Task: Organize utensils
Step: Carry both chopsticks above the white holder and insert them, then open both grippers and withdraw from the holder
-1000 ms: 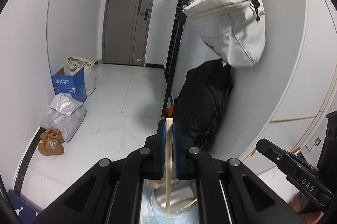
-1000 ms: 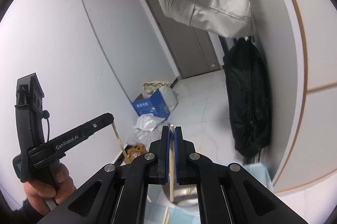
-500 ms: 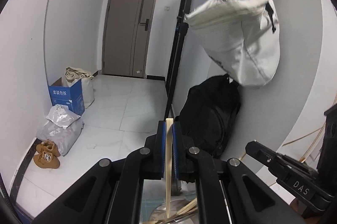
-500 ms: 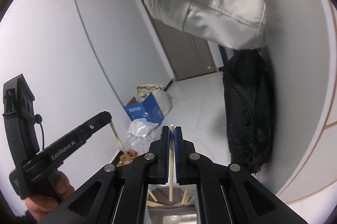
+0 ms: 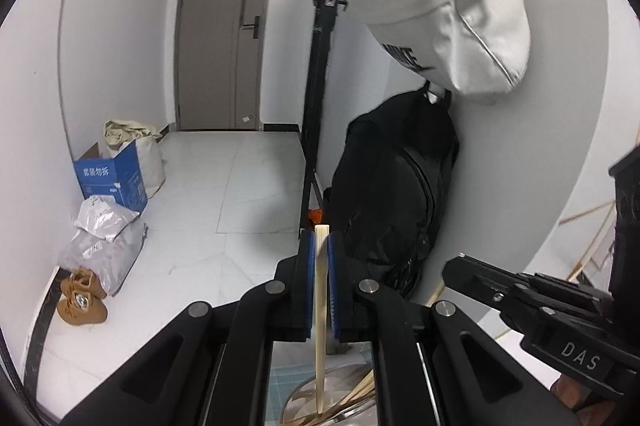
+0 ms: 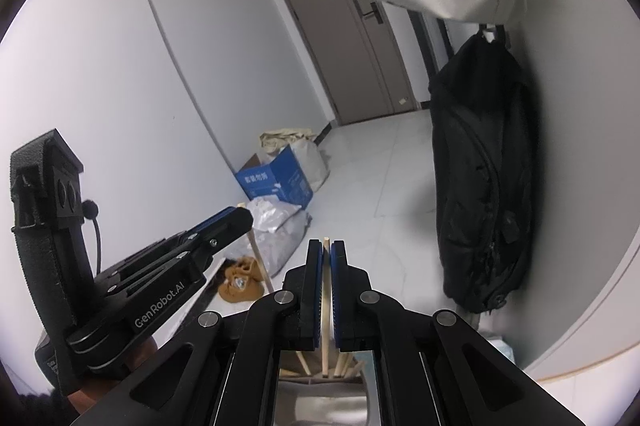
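Note:
My left gripper (image 5: 320, 238) is shut on a pale wooden chopstick (image 5: 320, 314) that hangs down between its blue pads toward a metal holder (image 5: 340, 394) with several chopsticks in it. My right gripper (image 6: 326, 246) is shut on another wooden chopstick (image 6: 325, 338), held upright over a metal container (image 6: 324, 398) holding several sticks. The left gripper also shows in the right wrist view (image 6: 240, 216), with its chopstick (image 6: 258, 258) pointing down. The right gripper also shows in the left wrist view (image 5: 452, 266), low on the right.
A hallway lies ahead with a grey door (image 5: 224, 37), a blue cardboard box (image 5: 112, 177), plastic bags (image 5: 104, 238) and brown shoes (image 5: 82, 296) on the white floor. A black bag (image 5: 396, 193) and a white bag (image 5: 448, 5) hang on the right wall.
Both grippers have tilted and moved forward, each still holding its chopstick. The holder with chopsticks has come into view beneath both. The left gripper has drawn closer to the right one.

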A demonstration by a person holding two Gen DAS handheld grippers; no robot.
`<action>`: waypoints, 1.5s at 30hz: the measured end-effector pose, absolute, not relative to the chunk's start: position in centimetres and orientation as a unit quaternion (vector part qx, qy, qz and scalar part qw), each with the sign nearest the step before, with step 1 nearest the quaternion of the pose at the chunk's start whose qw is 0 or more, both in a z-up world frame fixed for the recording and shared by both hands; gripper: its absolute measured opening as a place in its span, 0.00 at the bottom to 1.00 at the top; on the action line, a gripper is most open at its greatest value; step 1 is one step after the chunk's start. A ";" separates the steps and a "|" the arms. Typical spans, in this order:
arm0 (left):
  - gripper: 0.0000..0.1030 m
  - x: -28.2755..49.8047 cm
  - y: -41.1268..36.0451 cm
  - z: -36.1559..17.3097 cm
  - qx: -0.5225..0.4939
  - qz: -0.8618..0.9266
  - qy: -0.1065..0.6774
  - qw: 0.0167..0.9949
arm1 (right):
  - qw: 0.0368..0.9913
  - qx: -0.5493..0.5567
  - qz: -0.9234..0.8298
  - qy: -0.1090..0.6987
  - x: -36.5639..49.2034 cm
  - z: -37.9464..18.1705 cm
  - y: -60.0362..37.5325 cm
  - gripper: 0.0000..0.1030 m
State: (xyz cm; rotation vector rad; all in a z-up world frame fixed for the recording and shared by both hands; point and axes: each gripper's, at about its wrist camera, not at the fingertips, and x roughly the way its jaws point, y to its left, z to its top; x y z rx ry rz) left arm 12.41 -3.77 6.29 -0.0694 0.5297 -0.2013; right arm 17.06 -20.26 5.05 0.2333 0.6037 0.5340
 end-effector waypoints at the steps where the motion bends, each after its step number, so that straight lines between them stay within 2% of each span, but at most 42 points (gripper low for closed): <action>1: 0.02 12.3 -3.9 6.2 -0.030 -0.102 0.263 0.959 | 0.912 0.112 0.261 0.295 17.1 4.9 -20.1 0.03; 8: 0.02 12.4 -4.2 5.1 -0.016 -0.123 0.302 0.945 | 0.903 0.107 0.268 0.317 16.8 3.1 -19.3 0.03; 19: 0.03 12.6 -3.2 3.8 -0.055 -0.151 0.390 0.907 | 0.884 0.126 0.273 0.359 16.5 -0.6 -19.1 0.06; 21: 0.03 12.1 -2.9 4.2 -0.053 -0.134 0.390 0.910 | 0.885 0.135 0.274 0.350 16.1 -0.2 -19.5 0.10; 23: 0.03 11.5 -2.6 4.7 -0.062 -0.133 0.386 0.911 | 0.890 0.142 0.267 0.341 15.5 0.3 -20.0 0.27; 25: 0.04 11.0 -2.3 5.2 -0.065 -0.126 0.384 0.912 | 0.893 0.150 0.262 0.334 14.8 0.8 -20.4 0.37; 27: 0.04 10.4 -2.1 5.6 -0.067 -0.118 0.380 0.915 | 0.896 0.152 0.257 0.329 13.9 1.4 -20.8 0.38; 29: 0.05 10.0 -1.9 5.8 -0.068 -0.110 0.378 0.917 | 0.897 0.152 0.256 0.326 13.3 1.7 -21.0 0.45; 30: 0.06 9.5 -1.9 6.1 -0.068 -0.106 0.377 0.918 | 0.899 0.152 0.255 0.321 12.7 2.0 -21.1 0.45; 31: 0.12 9.4 -1.8 6.0 -0.068 -0.102 0.376 0.918 | 0.901 0.151 0.253 0.319 12.4 2.2 -21.2 0.48; 32: 0.17 8.8 -1.8 6.3 -0.069 -0.097 0.373 0.920 | 0.903 0.148 0.250 0.316 11.9 2.4 -21.3 0.54; 34: 0.38 8.0 -1.5 6.7 -0.076 -0.091 0.364 0.924 | 0.905 0.150 0.247 0.313 11.1 2.8 -21.4 0.62; 39: 0.43 5.9 -1.4 7.9 -0.073 -0.082 0.339 0.934 | 0.913 0.147 0.243 0.292 8.6 4.2 -21.5 0.71; 42: 0.60 4.8 -1.6 8.3 -0.071 -0.072 0.331 0.938 | 0.917 0.142 0.242 0.283 7.1 4.9 -21.3 0.75; 45: 0.63 3.7 -1.5 8.6 -0.070 -0.059 0.316 0.945 | 0.919 0.140 0.243 0.278 5.9 5.2 -21.1 0.80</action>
